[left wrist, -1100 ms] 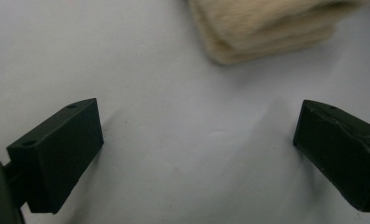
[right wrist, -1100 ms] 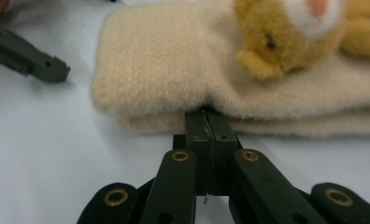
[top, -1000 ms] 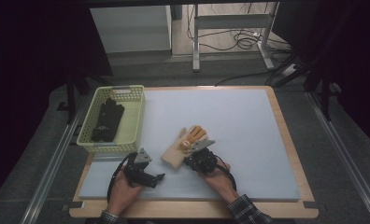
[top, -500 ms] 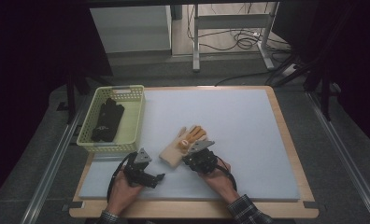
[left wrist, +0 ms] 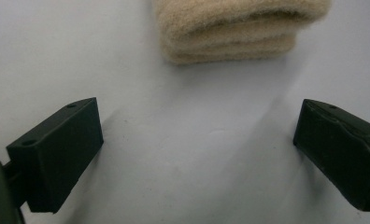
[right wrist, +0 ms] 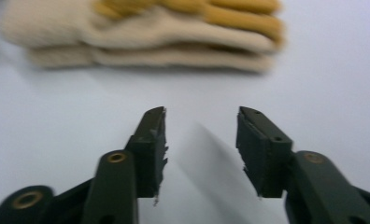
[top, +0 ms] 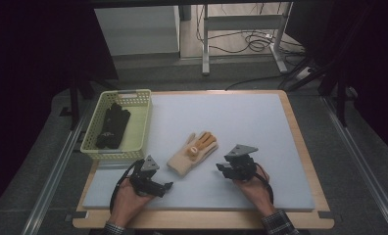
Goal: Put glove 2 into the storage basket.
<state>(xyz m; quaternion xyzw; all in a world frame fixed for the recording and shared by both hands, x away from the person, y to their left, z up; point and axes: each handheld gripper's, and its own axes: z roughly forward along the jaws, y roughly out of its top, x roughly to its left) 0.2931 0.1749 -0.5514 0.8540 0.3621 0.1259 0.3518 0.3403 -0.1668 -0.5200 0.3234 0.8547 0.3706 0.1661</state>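
A dim room is seen around a pale blue mat (top: 260,147) laid over the wooden tabletop (top: 300,147), with cables trailing on the floor behind. At the mat's left edge a yellow-green basket (top: 142,122) is set, and a pair of black gloves (top: 112,126) is already lying inside it, presumably as the place where sorted pairs are collected. A cream glove pair with orange fingertips (top: 193,152) is stacked flat on the mat between the two hands, cuff pointing toward the person, so that it can be taken from either side.

The left gripper (top: 166,186) is held low just short of the cuff, its jaws spread wide and empty (in the left gripper view the folded cuff (left wrist: 239,28) lies just ahead of them). The right gripper (top: 219,168) is seen apart from the glove's right edge; its jaws have just been opening and now stand partly apart with nothing between them, the stacked glove (right wrist: 141,35) lying beyond the tips. The pair looks to have been released there, tidy, ready to be lifted toward the basket.
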